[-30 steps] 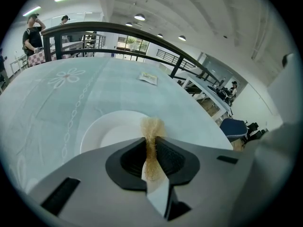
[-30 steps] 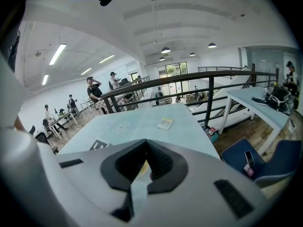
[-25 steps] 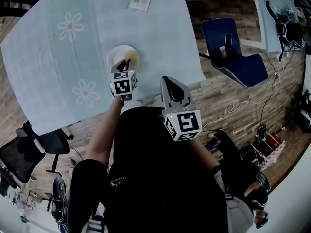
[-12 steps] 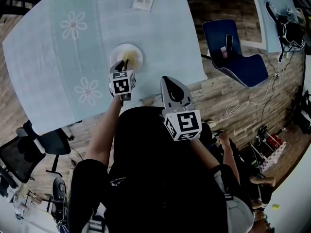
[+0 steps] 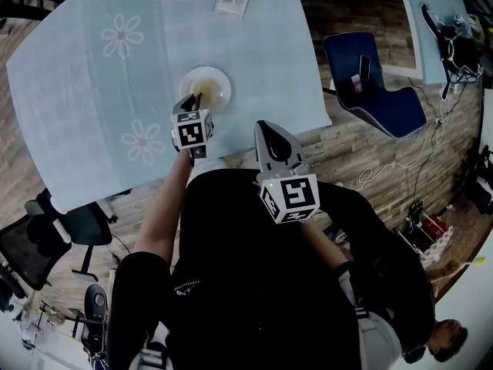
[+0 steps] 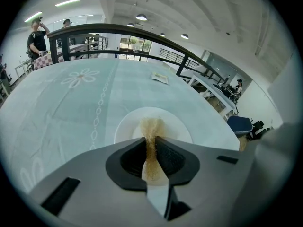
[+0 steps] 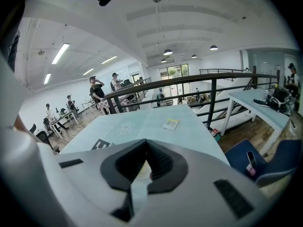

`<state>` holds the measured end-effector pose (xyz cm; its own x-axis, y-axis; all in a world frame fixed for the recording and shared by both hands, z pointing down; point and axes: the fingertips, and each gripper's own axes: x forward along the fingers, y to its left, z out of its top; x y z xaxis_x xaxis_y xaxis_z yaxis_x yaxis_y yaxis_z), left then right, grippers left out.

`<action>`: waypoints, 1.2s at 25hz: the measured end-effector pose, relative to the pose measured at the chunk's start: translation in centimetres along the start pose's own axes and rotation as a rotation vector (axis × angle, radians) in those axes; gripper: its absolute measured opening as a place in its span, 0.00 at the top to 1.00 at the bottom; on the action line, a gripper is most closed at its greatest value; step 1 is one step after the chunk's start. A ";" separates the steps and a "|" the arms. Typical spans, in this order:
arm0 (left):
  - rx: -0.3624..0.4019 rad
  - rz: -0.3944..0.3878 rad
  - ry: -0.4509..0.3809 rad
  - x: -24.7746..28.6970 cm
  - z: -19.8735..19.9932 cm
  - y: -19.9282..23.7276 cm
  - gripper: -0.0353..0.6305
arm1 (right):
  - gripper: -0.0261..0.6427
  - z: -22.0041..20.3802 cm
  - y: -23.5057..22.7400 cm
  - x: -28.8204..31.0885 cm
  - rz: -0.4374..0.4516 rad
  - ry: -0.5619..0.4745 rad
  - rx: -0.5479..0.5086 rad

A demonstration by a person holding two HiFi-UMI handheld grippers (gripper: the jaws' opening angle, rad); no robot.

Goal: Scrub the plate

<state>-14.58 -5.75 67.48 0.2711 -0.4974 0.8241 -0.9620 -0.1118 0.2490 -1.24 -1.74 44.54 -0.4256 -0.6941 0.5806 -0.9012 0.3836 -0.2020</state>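
The left gripper (image 6: 151, 143) is clamped tight on a tan, fibrous scrubber (image 6: 152, 126). The scrubber stands as a thin strip pinched between the dark pads, and its frayed end sticks out past the jaw tips. That end lies over the near part of the white plate (image 6: 127, 126); whether it presses on the surface cannot be told. The plate sits on the pale blue tablecloth (image 5: 92, 91), toward the table's near edge and between two white flower prints. The nearer flower (image 5: 143, 141) lies left of the gripper.

The right gripper (image 7: 146, 148) has its jaws closed together with nothing between them. In the head view it is held back near the person's body, right of the left gripper, at about the near edge of the table and well apart from the plate. Each gripper carries a cube with a black-and-white square marker (image 5: 292, 195); these show patterns only, no letters.

Far across the table lies a small flat packet (image 5: 233, 0) with a yellow band along one end. Its print is too small to read. To the right of the table, on the wood floor, stands a dark blue chair (image 5: 385, 102) with a phone (image 5: 363, 66) resting on its seat. Past the table's far side runs a dark railing (image 6: 142, 32), with people standing beyond it at the left.
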 end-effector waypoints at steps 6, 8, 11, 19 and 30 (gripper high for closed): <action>-0.003 0.022 -0.004 -0.5 -0.1 1.3 0.85 | 0.95 -0.1 0.7 -0.2 -0.001 -0.008 -0.001; -0.008 0.031 -0.006 -0.8 0.0 1.9 0.85 | 0.95 -0.1 0.9 -0.2 0.000 -0.010 -0.002; -0.010 0.042 -0.011 -1.1 0.1 2.4 0.85 | 0.95 0.0 1.0 -0.4 -0.001 -0.014 0.000; -0.002 0.076 -0.025 -2.0 0.3 3.7 0.85 | 0.95 -0.2 1.5 -0.7 0.000 -0.023 0.001; 0.016 0.113 -0.049 -3.2 0.6 5.1 0.85 | 0.95 -0.3 1.7 -1.0 0.007 -0.028 -0.002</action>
<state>-20.40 -5.26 65.84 0.1591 -0.5487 0.8208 -0.9869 -0.0662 0.1471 -2.30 -0.22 43.91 -0.4340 -0.7082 0.5568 -0.8980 0.3897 -0.2041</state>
